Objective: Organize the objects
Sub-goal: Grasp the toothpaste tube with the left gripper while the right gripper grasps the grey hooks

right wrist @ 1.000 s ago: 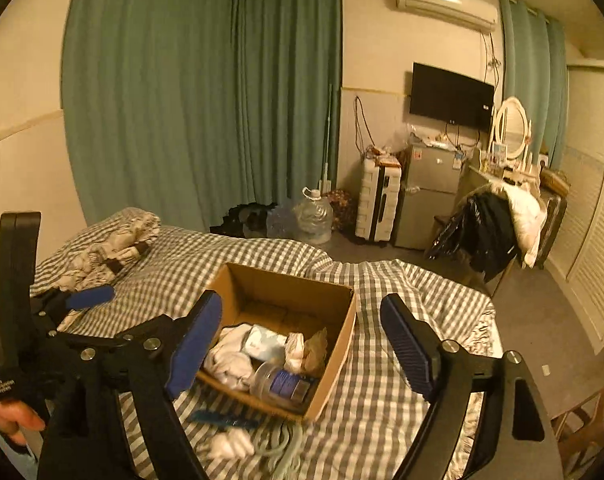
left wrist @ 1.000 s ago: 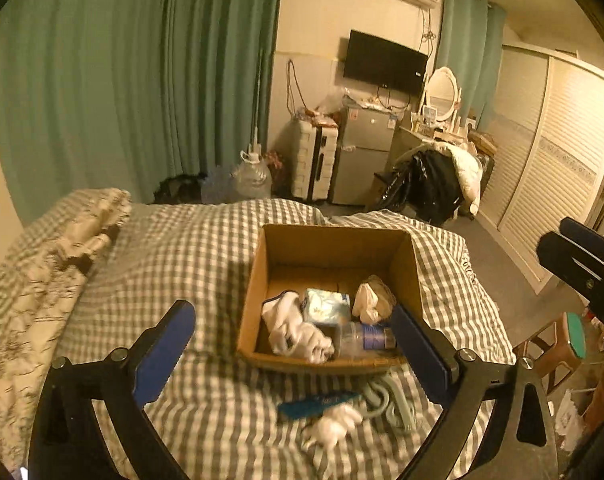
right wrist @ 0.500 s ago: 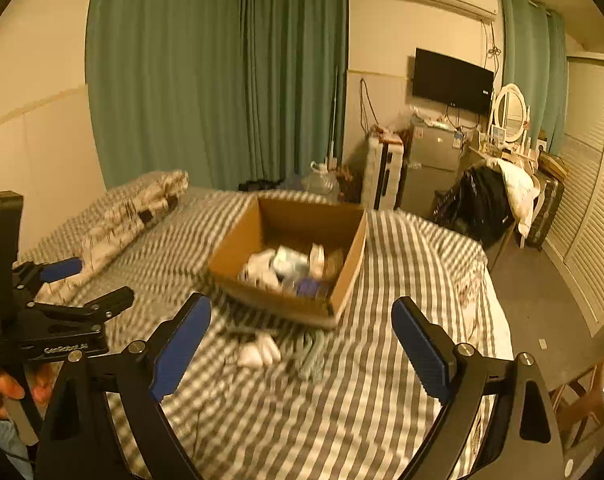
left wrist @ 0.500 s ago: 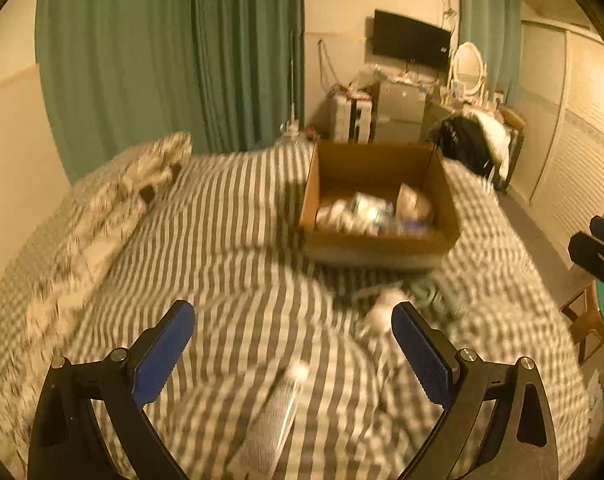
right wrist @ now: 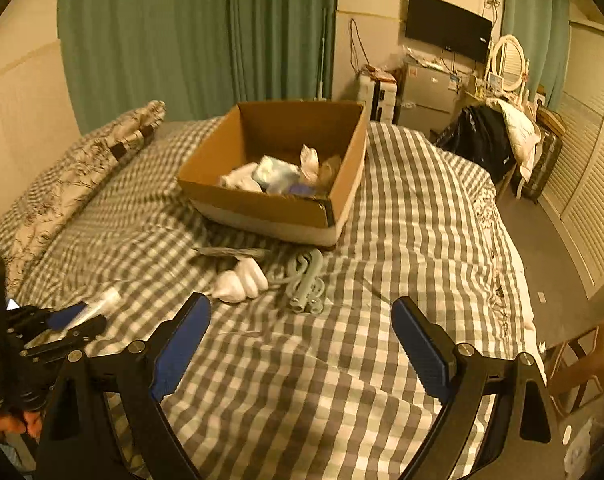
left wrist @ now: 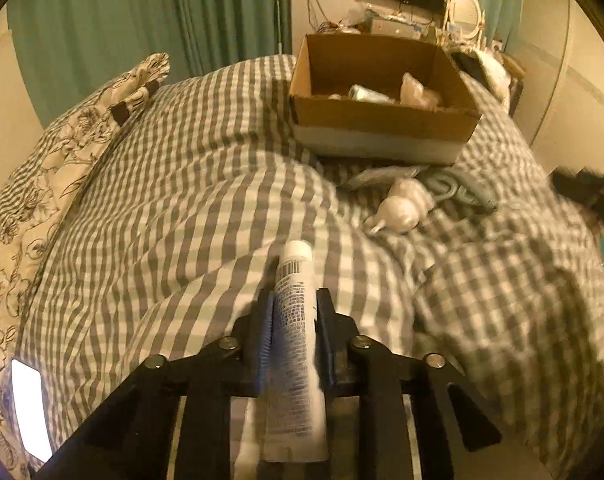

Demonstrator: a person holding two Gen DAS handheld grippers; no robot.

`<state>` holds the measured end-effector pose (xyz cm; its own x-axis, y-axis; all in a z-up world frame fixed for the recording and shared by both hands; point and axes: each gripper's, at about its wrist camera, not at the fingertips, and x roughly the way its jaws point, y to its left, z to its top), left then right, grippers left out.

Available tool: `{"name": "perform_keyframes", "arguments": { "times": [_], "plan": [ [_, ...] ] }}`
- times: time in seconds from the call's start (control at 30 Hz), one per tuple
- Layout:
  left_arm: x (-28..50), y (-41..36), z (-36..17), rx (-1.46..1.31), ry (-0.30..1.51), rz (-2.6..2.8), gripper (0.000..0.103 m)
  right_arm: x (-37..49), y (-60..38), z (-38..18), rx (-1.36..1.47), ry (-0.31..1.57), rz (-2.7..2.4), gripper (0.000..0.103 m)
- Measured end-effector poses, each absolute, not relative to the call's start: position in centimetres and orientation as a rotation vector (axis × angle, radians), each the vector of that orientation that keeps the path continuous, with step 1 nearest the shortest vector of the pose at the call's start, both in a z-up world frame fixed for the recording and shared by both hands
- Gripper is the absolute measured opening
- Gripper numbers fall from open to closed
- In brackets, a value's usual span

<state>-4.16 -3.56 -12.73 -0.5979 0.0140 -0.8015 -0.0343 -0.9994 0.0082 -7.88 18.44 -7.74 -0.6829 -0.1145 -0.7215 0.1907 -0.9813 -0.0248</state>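
Your left gripper [left wrist: 292,316] is clamping a white tube [left wrist: 296,320] with printed text and a barcode, just over the checked bedspread [left wrist: 182,200].
In the right wrist view, your right gripper [right wrist: 302,344] is hanging wide open, gripping nothing, with white socks [right wrist: 240,280], a grey hanger [right wrist: 306,280] and the cardboard box [right wrist: 270,208] lying ahead of it.
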Motion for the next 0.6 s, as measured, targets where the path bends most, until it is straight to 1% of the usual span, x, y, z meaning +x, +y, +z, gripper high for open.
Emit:
{"name": "perform_keyframes", "arguments": {
  "times": [0.13,0.2,0.33,0.47,0.6],
  "plan": [
    [-6.0,-3.2,-10.5,-1.315,0.042,2.812,0.020,-9.7,18.0,-9.3,1.217,0.184,-2.716,0.092],
    [-7.4,-3.1,-9.6,-1.270,0.015,2.820,0.020,-11.1,17.7,-10.0,1.248,0.200,-2.706,0.092],
    [-10.6,-2.6,-8.8,-1.224,-0.028,2.842,0.020,-14.6,17.4,-12.3,1.394,0.198,-2.659,0.092],
    [-13.4,-2.0,-9.8,-1.238,-0.081,2.839,0.020,-18.0,16.7,-15.1,1.507,0.246,-2.621,0.092],
    [-14.6,-1.9,-11.9,-1.295,-0.132,2.816,0.020,-20.8,16.3,-16.4,1.563,0.241,-2.595,0.092]
  ]
}}
